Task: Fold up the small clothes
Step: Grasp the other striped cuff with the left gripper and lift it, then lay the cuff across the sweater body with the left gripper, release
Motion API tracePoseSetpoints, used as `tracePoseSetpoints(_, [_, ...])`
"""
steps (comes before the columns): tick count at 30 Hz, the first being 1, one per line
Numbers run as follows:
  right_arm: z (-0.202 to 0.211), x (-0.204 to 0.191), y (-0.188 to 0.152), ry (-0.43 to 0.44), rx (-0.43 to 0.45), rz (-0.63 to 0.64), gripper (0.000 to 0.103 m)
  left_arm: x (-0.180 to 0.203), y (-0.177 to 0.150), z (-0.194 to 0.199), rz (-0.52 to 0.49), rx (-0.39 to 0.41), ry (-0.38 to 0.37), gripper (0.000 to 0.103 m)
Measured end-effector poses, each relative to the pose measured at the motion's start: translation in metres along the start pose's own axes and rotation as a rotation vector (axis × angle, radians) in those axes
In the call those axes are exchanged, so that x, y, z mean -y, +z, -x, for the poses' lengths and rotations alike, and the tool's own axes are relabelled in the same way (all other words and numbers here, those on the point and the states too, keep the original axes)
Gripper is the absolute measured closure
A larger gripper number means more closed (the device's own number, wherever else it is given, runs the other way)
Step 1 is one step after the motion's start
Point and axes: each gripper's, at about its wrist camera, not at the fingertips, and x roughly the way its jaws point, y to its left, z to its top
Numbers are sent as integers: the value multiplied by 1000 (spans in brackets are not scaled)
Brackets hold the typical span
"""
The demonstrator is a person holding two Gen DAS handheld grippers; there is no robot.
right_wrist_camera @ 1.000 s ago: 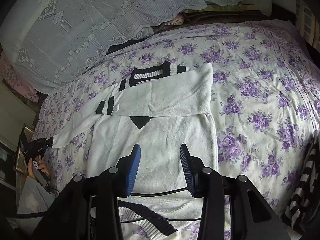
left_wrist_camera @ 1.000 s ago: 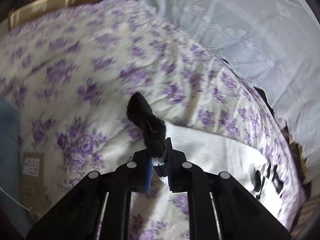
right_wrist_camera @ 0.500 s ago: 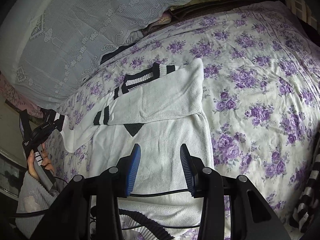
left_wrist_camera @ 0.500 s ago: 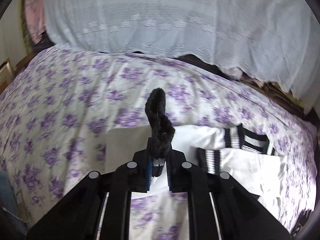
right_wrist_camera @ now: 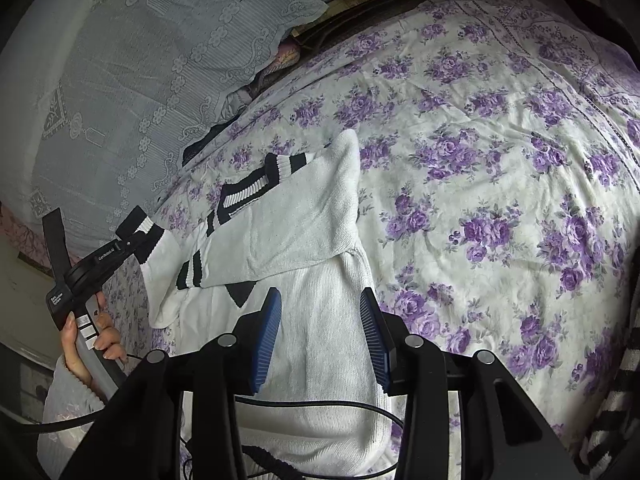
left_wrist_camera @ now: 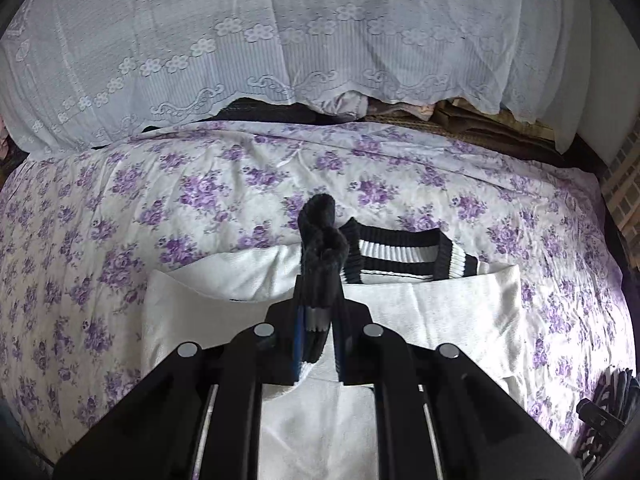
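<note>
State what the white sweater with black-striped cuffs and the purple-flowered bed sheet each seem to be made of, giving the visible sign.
White sweater with black-striped cuffs: apparently knitted yarn, matte; fine vertical ribs show, with thicker ribbing on the cuffs. Purple-flowered bed sheet: probably thin woven cotton, printed; it lies smooth with sharp creases.

We note black gripper (right_wrist_camera: pixel 320 330) linkages, silver screws, blue ribbed pads (right_wrist_camera: pixel 266 338), and a grey-white knit sleeve (right_wrist_camera: pixel 66 396).
</note>
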Motion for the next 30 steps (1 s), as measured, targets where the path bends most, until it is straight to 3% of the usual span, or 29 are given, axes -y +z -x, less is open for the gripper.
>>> tracePoseSetpoints(14, [-13,33,10,14,-6,-90,62,105,-2,-25,-176,-29,-116,92])
tracePoseSetpoints(20, [-24,44,21,12,2,-142,62,151,-26,-59,-268,-104,-187,90])
tracePoseSetpoints(21, [-26,45,24,13,5,-150,62,156,-32,-65,-278,-126,-199,83])
tracePoseSetpoints(24, [-33,46,36,29,14,-171,62,162,-48,-74,-298,-171,-226,48])
tracePoseSetpoints(28, [-51,35,50,87,1,-172,61,138,-55,-54,-287,-130,-240,36])
tracePoseSetpoints(30, [-66,24,57,108,-16,-154,61,114,-52,-44,-261,-103,-208,30])
